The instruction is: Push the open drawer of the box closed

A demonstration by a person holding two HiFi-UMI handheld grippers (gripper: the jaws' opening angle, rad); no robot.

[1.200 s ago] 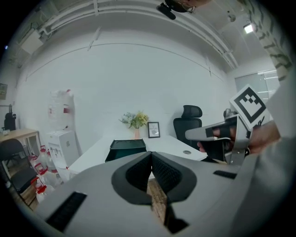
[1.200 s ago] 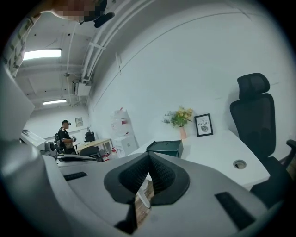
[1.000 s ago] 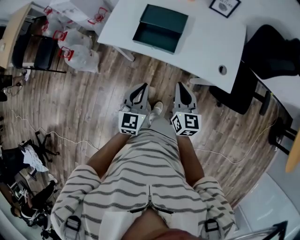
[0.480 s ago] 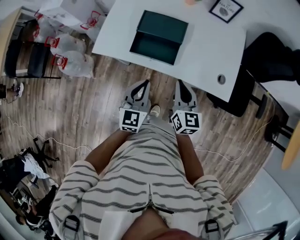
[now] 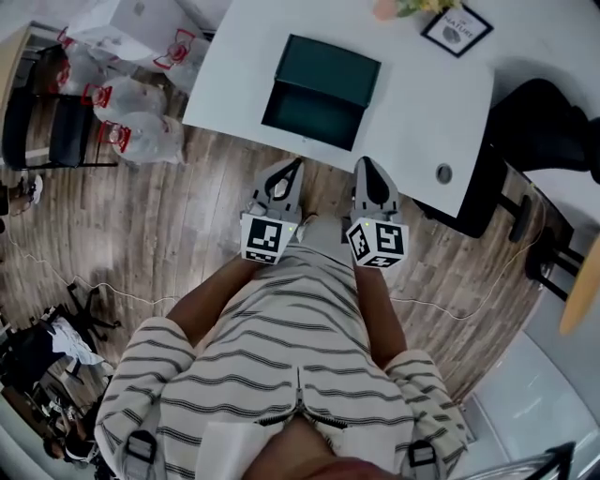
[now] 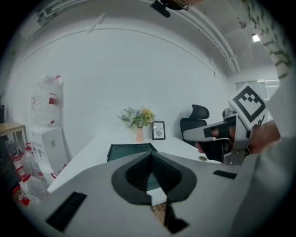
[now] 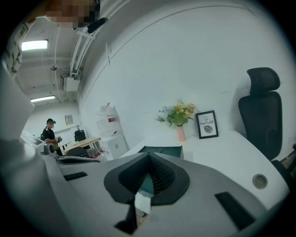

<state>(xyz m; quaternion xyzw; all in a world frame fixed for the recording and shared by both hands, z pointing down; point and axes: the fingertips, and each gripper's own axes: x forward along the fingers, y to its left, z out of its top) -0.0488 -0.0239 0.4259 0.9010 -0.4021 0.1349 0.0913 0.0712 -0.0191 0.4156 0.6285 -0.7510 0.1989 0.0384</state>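
A dark green box [image 5: 330, 64] lies on the white table [image 5: 422, 103], its open drawer [image 5: 312, 114] pulled out toward the table's near edge. My left gripper [image 5: 292, 169] and right gripper [image 5: 366, 166] are held side by side over the wood floor, just short of that edge, both shut with nothing in them. In the left gripper view the box [image 6: 131, 150] shows ahead, just past the closed left gripper [image 6: 150, 153]. The right gripper view has the box [image 7: 163, 150] beyond the closed right gripper [image 7: 149, 155].
On the table's far side stand a framed picture [image 5: 457, 28] and a vase of flowers [image 5: 389, 7]. A cable hole [image 5: 444, 173] sits near the table's right corner. A black office chair [image 5: 553, 112] is to the right, and plastic bags [image 5: 141, 122] lie to the left.
Both grippers and the person have moved forward toward the table; the box now appears closer. Both stay shut.
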